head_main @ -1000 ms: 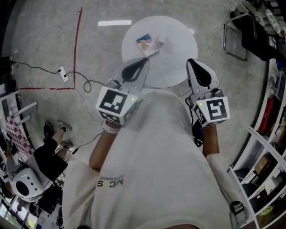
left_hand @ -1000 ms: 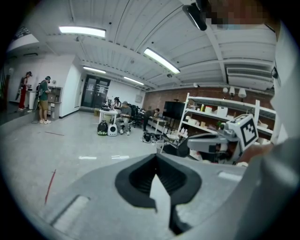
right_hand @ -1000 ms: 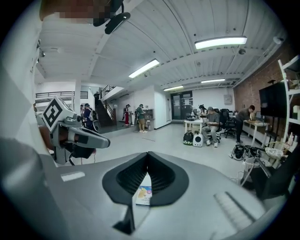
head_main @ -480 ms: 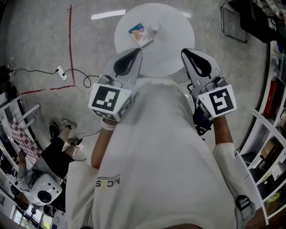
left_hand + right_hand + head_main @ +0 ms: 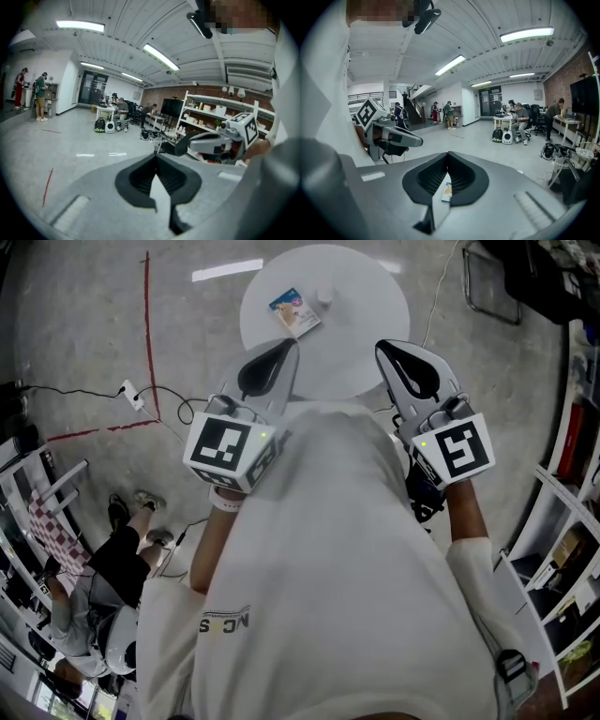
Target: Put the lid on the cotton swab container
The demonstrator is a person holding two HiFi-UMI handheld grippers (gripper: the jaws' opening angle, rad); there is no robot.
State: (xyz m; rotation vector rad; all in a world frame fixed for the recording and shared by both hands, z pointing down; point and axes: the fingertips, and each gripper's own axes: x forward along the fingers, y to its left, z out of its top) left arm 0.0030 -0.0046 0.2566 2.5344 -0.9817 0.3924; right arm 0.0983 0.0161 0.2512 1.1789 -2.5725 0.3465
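The cotton swab container (image 5: pixel 295 314) lies in the upper middle of the head view on the round white table (image 5: pixel 361 352), a flat, tilted rectangle with a blue edge and a pale printed face. Just to its right sits a small white lid (image 5: pixel 325 298), too small to show detail. Lower in the frame, the left gripper (image 5: pixel 287 352) and right gripper (image 5: pixel 385 351) are both held at chest height, each with its jaw tips together and nothing between them.

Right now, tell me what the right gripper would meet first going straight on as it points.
Probably nothing: the shut right gripper points about level across open floor. The white round table and the colourful flat pack show below its line, so it likely passes over them; height unclear.
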